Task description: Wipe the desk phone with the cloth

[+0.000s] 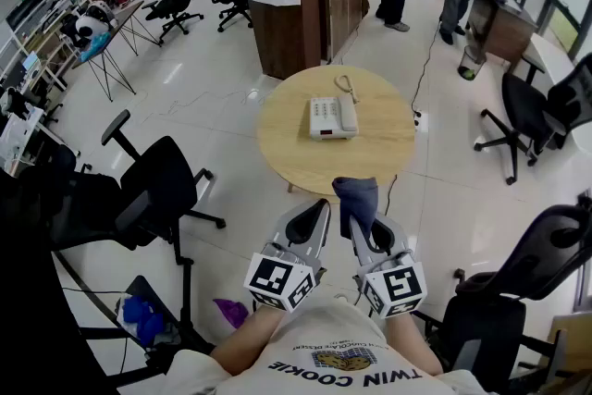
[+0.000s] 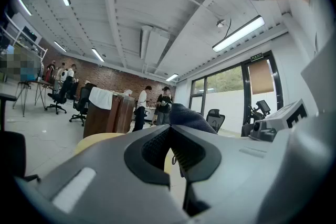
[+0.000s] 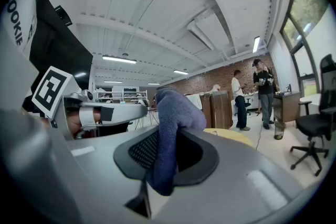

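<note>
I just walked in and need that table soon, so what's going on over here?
A person holds a tool in each hand. The right tool is clamped on a dark blue cloth, which sticks up out of its jaws. The left tool is shut with nothing in it. Both are close to the person's body, short of the round wooden table, where the desk phone sits untouched. No wiping yet.

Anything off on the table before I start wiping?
Nothing stands out: the desk phone sits flat on the round table, handset cradled, its cord lying loose behind it. The cloth is clamped in the right tool.
</note>
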Tool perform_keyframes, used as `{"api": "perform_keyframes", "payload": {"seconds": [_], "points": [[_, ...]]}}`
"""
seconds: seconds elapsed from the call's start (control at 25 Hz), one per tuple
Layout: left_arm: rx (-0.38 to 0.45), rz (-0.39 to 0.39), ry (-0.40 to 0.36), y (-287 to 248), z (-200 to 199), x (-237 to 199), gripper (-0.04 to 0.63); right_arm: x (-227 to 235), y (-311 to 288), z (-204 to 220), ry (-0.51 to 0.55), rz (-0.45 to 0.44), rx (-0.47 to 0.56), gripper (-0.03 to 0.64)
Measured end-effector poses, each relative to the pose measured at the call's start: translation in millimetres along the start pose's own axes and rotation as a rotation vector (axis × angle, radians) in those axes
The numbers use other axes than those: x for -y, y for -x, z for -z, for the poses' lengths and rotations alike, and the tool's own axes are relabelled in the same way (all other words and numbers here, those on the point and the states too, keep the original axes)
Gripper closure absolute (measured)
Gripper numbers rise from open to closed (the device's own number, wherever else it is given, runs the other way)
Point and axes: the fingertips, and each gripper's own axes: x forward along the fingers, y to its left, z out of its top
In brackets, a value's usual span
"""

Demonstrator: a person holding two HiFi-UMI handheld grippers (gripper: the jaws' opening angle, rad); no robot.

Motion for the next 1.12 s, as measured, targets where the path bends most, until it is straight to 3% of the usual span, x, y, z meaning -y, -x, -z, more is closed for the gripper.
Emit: {"api": "perform_keyframes", "payload": {"seconds": [0.56, 1.12], "points": [[-0.030, -0.001, 0.008, -45, 18, 0, 0.603, 49, -9, 14, -0.006, 0.012, -0.050, 0.552], [-0.071, 0.003, 0.043, -119, 26, -82, 0.603, 82, -118, 13, -0.002, -0.002, -0.106, 0.552]]}}
